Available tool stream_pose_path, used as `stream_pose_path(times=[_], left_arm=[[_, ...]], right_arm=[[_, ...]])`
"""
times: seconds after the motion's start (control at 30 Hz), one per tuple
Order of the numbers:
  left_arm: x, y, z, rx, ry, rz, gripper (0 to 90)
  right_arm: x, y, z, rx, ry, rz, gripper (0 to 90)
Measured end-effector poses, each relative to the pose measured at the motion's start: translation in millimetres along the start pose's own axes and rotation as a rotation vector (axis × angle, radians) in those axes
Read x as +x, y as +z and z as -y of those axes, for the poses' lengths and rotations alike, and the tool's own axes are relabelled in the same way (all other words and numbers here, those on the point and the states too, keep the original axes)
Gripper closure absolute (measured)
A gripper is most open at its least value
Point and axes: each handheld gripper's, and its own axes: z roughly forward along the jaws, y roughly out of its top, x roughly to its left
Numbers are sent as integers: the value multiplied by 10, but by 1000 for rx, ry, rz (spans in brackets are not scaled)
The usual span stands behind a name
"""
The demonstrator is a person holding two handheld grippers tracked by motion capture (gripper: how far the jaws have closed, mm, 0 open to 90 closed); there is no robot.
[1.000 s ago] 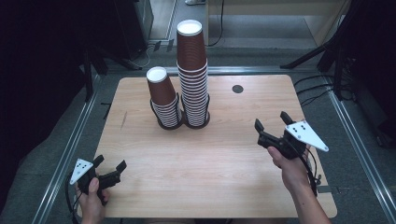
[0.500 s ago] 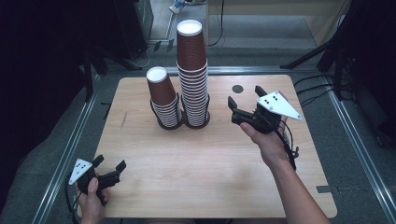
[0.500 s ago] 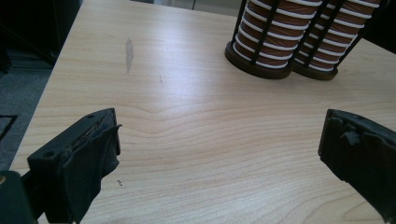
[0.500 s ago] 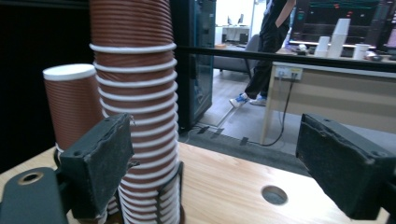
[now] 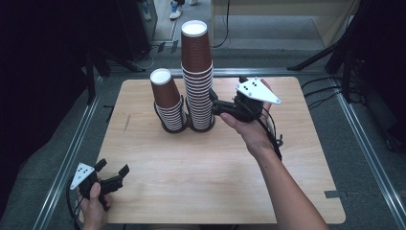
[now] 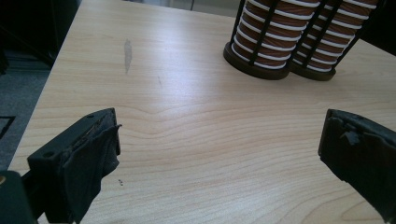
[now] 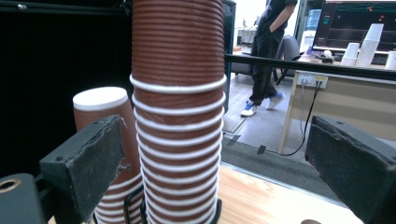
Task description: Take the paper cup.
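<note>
My left hand-held gripper (image 5: pixel 111 178) rests with jaws apart at the near tabletop (image 5: pixel 201 182) edge. Farther out, my right hand-held gripper (image 5: pixel 215 106), jaws wide, reaches the tall stack of brown paper cups (image 5: pixel 197 81) in its black wire holder (nothing gripped yet). Lifting a cup remains, I judge.

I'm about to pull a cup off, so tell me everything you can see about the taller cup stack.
The taller cup stack is many brown ribbed paper cups nested upside down, white rims banding its lower half, a white base on top. It stands upright in a black wire holder on the table, beside the shorter stack. The open right gripper is beside it.
</note>
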Motion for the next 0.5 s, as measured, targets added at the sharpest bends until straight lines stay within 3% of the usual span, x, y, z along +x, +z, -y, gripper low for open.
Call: stream_pose_path(times=[0.4,0.5], left_arm=[[-2,3,2,1,0,5,0],[5,-1,1,0,-3,9,0]], right_arm=[[203,321,-241,-3,3,-9,40],[226,449,-318,-7,26,-8,40]])
